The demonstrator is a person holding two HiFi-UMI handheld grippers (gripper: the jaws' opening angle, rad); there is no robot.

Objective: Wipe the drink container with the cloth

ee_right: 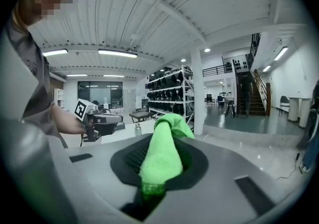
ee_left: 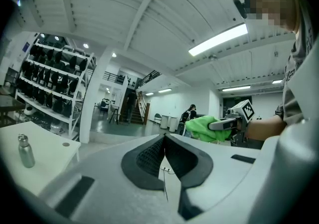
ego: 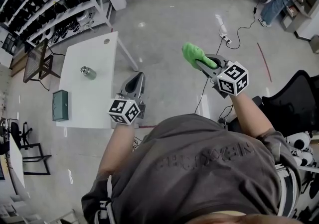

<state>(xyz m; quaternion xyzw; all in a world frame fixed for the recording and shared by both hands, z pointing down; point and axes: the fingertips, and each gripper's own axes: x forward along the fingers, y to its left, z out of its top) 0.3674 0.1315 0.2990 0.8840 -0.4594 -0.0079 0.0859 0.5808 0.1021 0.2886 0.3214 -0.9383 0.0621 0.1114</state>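
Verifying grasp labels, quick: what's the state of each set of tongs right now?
Left tongs: closed, nothing between them.
Right tongs: closed on the bright green fabric cloth.

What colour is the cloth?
Bright green. The cloth shows best in the right gripper view.

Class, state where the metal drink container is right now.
The drink container stands on the white table, left in the head view, just beyond the green box and apart from the left claw.
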